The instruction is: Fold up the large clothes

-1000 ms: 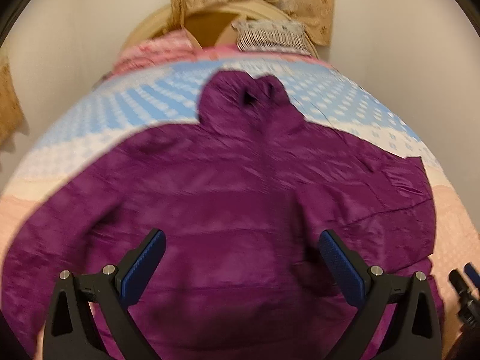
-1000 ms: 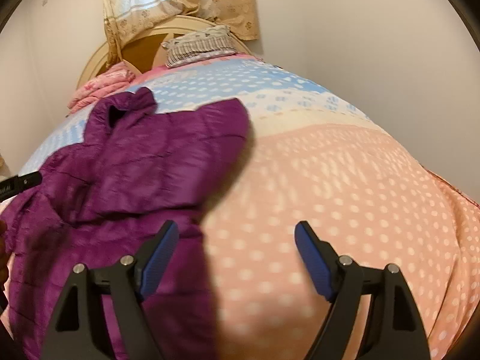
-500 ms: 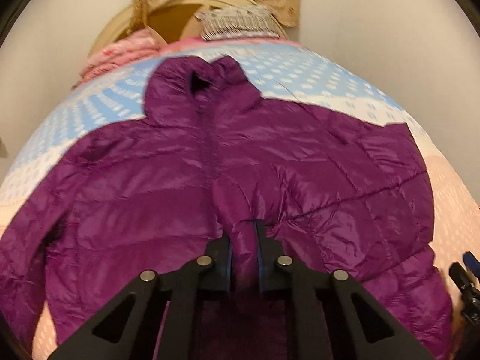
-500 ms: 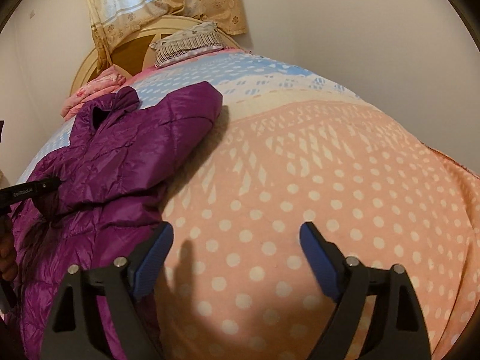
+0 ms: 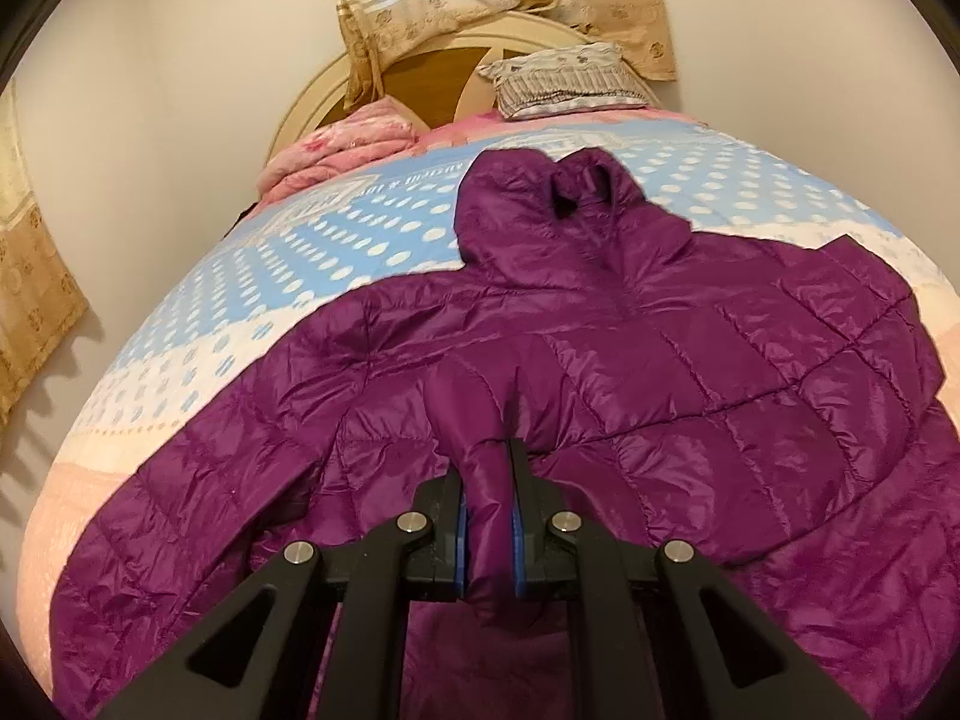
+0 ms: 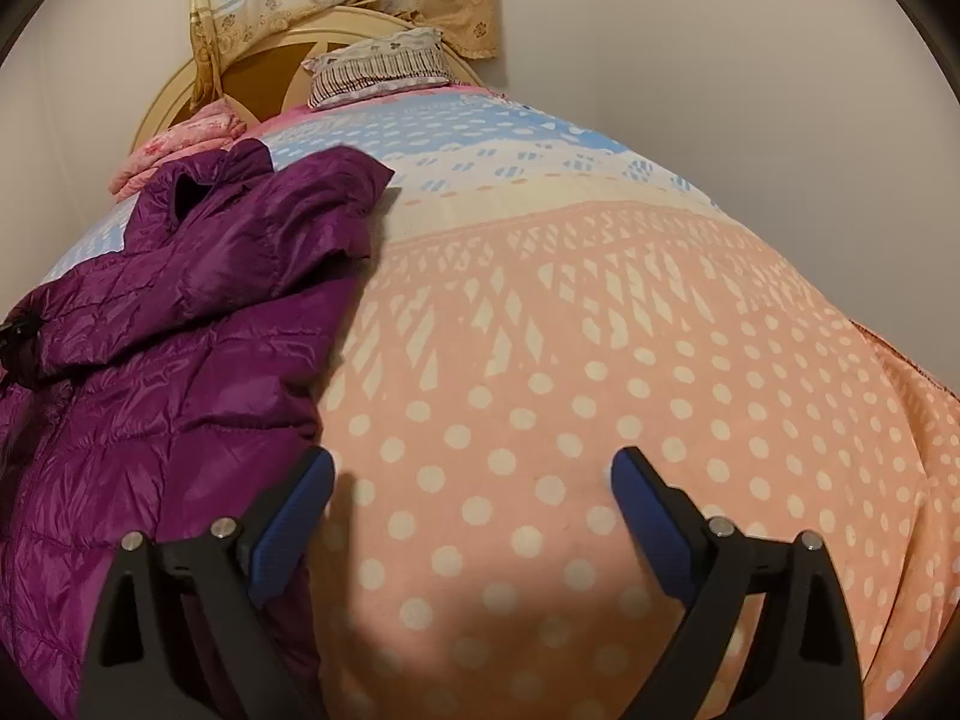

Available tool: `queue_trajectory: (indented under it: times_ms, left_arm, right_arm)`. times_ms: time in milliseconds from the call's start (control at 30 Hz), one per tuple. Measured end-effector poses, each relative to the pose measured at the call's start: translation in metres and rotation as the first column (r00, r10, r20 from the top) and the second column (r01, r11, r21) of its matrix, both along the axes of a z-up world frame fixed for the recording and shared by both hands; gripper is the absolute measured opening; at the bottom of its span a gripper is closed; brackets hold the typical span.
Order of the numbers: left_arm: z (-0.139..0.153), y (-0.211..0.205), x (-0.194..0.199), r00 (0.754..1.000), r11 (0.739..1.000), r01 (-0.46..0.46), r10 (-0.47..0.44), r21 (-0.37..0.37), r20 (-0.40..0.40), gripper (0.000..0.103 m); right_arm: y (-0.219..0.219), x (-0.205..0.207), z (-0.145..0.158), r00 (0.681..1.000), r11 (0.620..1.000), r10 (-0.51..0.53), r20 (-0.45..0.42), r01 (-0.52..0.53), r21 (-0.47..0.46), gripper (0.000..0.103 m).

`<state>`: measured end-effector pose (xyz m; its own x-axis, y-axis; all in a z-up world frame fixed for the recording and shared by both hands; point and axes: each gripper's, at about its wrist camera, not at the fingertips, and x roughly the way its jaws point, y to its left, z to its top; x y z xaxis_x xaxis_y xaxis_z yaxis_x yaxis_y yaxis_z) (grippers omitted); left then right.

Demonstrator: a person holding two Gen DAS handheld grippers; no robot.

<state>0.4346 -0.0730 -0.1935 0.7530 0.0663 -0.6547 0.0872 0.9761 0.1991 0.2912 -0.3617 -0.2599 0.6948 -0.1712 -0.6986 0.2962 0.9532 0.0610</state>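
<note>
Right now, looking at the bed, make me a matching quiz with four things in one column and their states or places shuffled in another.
1. left gripper
2. right gripper
3. purple jacket
4. striped pillow

A. against the headboard
B. open over the dotted bedspread
C. shut on a fold of fabric
D. spread on the bed

Pairs: 1-C, 2-B, 3-D, 4-A

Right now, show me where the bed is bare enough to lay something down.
Bare: the peach dotted bedspread right of the purple jacket, under the open right tool; the blue stretch left of the hood. Crowded: the pillow end.
</note>
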Motion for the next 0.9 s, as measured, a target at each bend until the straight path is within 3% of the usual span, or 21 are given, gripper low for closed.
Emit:
queue_trajectory:
  times_ms: [233,400,467,500,567,667,900]
  left_arm:
    - [-0.023,0.0,0.005,0.997,0.993,-0.072,0.071,0.097,0.015,0.01]
    - [-0.025,0.005,0.007,0.996,0.994,-0.084,0.084,0.077,0.002,0.01]
    - [-0.026,0.004,0.009,0.997,0.994,-0.075,0.075,0.075,-0.004,0.011]
    - [-0.027,0.004,0.011,0.997,0.995,-0.074,0.075,0.072,-0.013,0.011]
    - [-0.031,0.007,0.015,0.995,0.994,-0.093,0.095,0.062,-0.035,0.017]
    - [-0.037,0.015,0.022,0.99,0.992,-0.122,0.124,0.028,-0.067,0.026]
    - [-0.041,0.027,0.026,0.983,0.986,-0.167,0.164,-0.023,-0.085,0.051]
  right_arm:
    - [0.003,0.002,-0.001,1.0,1.0,0.0,-0.01,0.0,-0.007,0.097]
    - [-0.001,0.004,0.008,1.0,0.999,0.021,0.003,-0.021,0.028,0.095]
    - [-0.008,0.016,0.019,1.0,0.995,0.022,0.015,-0.023,0.093,0.077]
    - [-0.009,0.023,0.023,1.0,0.993,0.029,0.01,-0.029,0.116,0.073]
    - [-0.005,0.051,0.034,0.997,0.991,0.072,0.005,-0.073,0.114,0.063]
    - [0.006,0.097,0.045,0.993,0.992,0.115,-0.004,-0.114,0.052,0.057]
    - [0.041,0.173,0.051,0.967,0.967,0.253,-0.005,-0.253,0.005,0.052]
